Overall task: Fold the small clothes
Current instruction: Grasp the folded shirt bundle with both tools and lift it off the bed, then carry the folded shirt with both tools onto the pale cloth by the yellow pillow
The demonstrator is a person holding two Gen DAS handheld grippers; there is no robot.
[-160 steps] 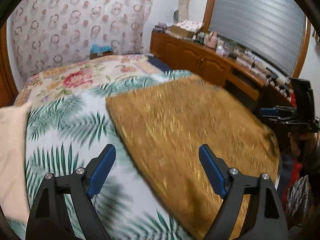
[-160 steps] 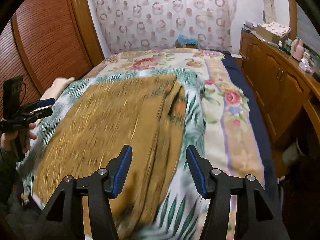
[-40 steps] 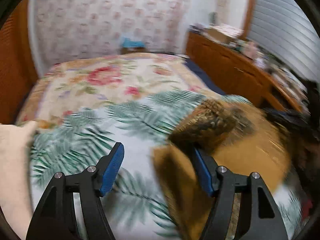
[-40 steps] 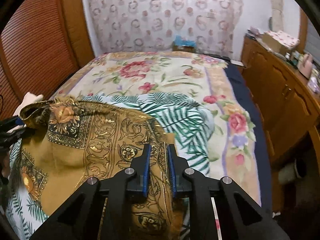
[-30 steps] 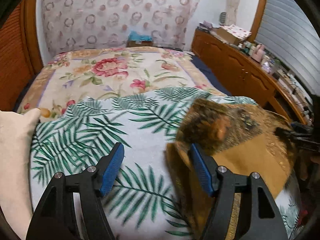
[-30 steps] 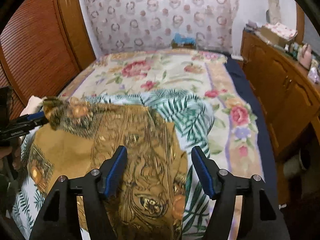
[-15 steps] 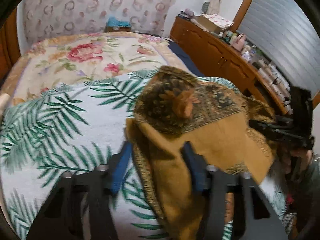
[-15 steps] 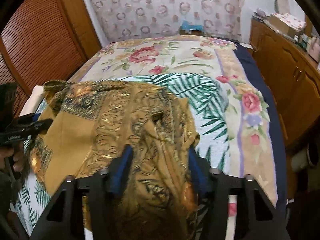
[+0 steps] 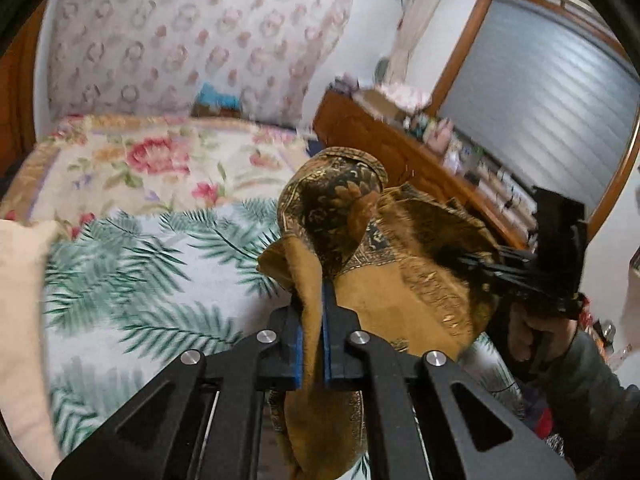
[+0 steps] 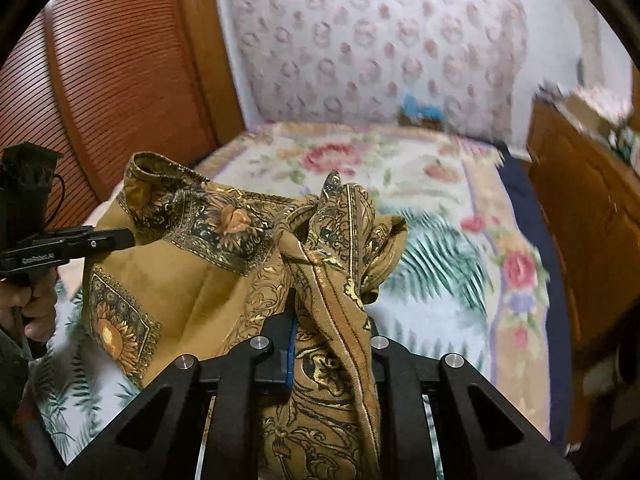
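A mustard-brown patterned cloth (image 9: 404, 280) with dark gold-printed borders hangs lifted above the bed between both grippers. My left gripper (image 9: 313, 320) is shut on one edge of it, the fabric bunched over the blue pads. My right gripper (image 10: 332, 320) is shut on another edge of the cloth (image 10: 192, 280), which drapes over and hides its fingers. Each gripper shows in the other's view: the right one (image 9: 500, 268) at the right, the left one (image 10: 100, 242) at the left.
The bed has a palm-leaf sheet (image 9: 132, 280) and a floral quilt (image 9: 160, 160) behind it. A cream pillow (image 9: 20, 320) lies at the left. A wooden dresser (image 9: 420, 160) with clutter runs along the right, a wooden wardrobe (image 10: 100, 100) along the left.
Both grippers have closed on the cloth's edges and lifted it off the bed; one second ago both stood open over it.
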